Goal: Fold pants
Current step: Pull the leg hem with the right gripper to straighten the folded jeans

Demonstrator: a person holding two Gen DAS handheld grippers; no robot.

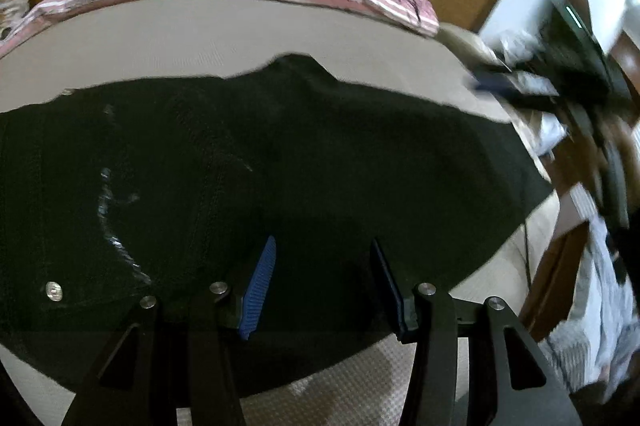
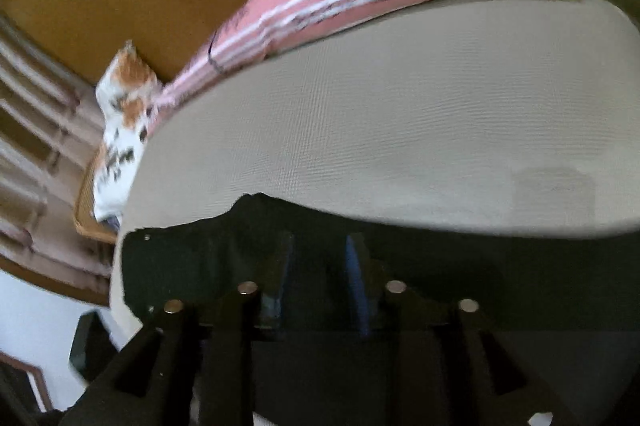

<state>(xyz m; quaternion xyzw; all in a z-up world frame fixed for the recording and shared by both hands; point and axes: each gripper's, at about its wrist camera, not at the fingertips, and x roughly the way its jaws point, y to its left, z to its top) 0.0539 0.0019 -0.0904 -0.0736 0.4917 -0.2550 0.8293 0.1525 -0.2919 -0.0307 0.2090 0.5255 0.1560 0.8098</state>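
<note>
Two grippers, left [image 1: 322, 254] and right [image 2: 318, 250], both agape w/ nothing held, over black pants [image 1: 260, 161] mid-frame on bed [image 1: 200, 37]; apparently part-folded, more folds likely left.

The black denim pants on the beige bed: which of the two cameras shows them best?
The left wrist view. There the black denim pants fill most of the frame, with stitching, a silver rivet and their outline visible. The right wrist view shows only a dark, blurred strip of them behind the fingers.

Black angular linkage arms with round silver pivot screws; ribbed blue pads on left claw [image 1: 322, 286] and right claw [image 2: 318, 286].
</note>
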